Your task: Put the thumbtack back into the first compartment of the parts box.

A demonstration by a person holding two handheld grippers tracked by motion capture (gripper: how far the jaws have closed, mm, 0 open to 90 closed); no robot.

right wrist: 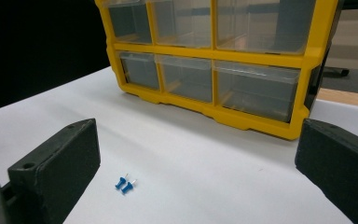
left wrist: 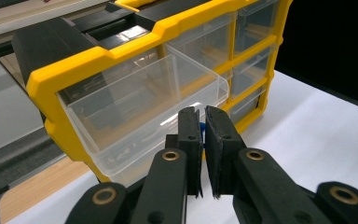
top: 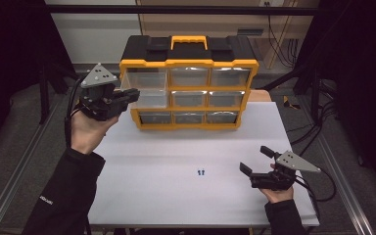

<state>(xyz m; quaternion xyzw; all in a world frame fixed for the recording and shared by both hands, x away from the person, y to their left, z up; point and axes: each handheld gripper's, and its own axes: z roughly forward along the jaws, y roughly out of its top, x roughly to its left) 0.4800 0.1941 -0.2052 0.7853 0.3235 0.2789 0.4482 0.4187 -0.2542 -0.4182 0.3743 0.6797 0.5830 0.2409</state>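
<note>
Left gripper [top: 133, 96]: held up at the top-left drawer [left wrist: 144, 98] of the organizer [top: 188, 81]. Its jaws are pinched narrow on a small blue thing [left wrist: 203, 129], seemingly a blue pin, seen between them in the left gripper view.
Top-left drawer: clear plastic, pulled partway out of the yellow frame; the left gripper's tips sit just in front of its front wall.
Organizer: yellow and black, three rows of three clear drawers, standing at the far middle of the white table [top: 176, 156].
Two blue pins [top: 200, 172]: lying side by side, touching or nearly so, on the table near the front edge, well apart from the organizer.
Right gripper [top: 254, 160]: low over the table at the right, jaws spread wide, holding nothing; the pins lie to its left, near it.
</note>
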